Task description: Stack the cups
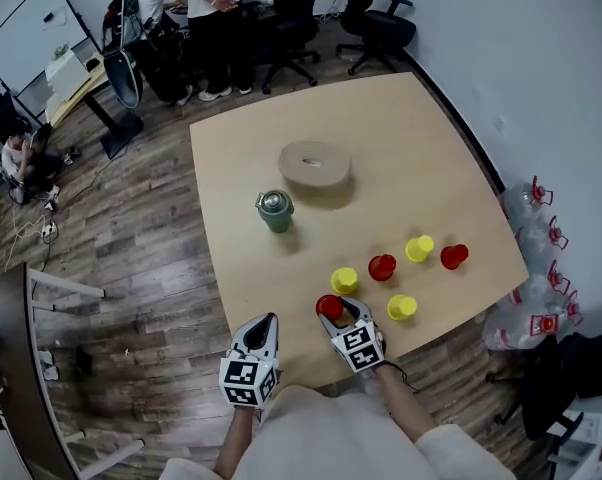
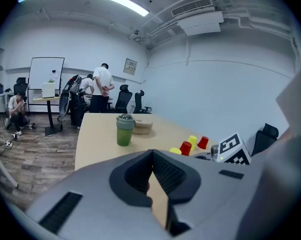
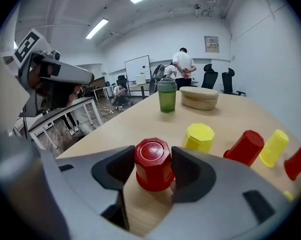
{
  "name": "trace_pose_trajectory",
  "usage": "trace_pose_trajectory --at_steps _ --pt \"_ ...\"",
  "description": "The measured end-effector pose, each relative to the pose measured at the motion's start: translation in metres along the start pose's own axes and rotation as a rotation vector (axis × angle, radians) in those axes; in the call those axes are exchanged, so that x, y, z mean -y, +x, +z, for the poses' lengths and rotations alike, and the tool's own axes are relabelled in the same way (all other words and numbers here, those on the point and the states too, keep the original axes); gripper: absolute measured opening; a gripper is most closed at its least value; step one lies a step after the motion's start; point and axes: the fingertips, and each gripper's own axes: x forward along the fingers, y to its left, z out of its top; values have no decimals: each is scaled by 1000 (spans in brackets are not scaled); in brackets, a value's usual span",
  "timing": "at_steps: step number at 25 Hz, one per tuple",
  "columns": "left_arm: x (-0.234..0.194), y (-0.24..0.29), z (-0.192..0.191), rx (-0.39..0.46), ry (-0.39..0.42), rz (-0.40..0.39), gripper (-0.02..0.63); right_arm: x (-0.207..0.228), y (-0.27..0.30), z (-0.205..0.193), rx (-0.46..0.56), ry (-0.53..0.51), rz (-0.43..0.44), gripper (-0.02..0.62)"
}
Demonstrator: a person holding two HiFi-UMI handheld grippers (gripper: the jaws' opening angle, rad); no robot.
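Right tongs sit nearest me, their dark ribbed pads closed in on the glossy red plastic cup. It stands upside down near the front edge of the pale wooden surface, and I see no gap on either side of it. Left tongs hover beside them, tips together and empty.

For a clean pick I'd keep the squeeze light (thin plastic like this probably flexes), with the pads flat on opposite facets below the eight-sided top. Then a straight lift, so the flared rim clears without dragging. The taper should let it nest over a neighbour if I lower it centred and upright.

Just beyond stands a matt yellow faceted cup, also inverted and my likeliest target. Further right, apart from one another, are a second red cup, a slimmer yellow cup and a third red cup. Farthest off are a green tumbler with a grey lid and a round tan box.
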Motion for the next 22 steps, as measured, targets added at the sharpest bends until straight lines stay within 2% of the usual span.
trace_pose_trajectory --at_steps 7,12,16,18,22 --pt "9 6 1 -3 5 -8 11 -34 18 24 20 -48 86 229" --pt "11 5 2 2 5 1 11 -64 37 21 -3 -106 160 229" --pt "10 4 4 8 3 12 11 -66 36 21 13 -105 179 237" --pt "9 3 5 8 2 16 11 -67 31 26 32 -100 192 278" --pt "10 6 5 7 0 16 11 -49 10 47 110 -84 155 278"
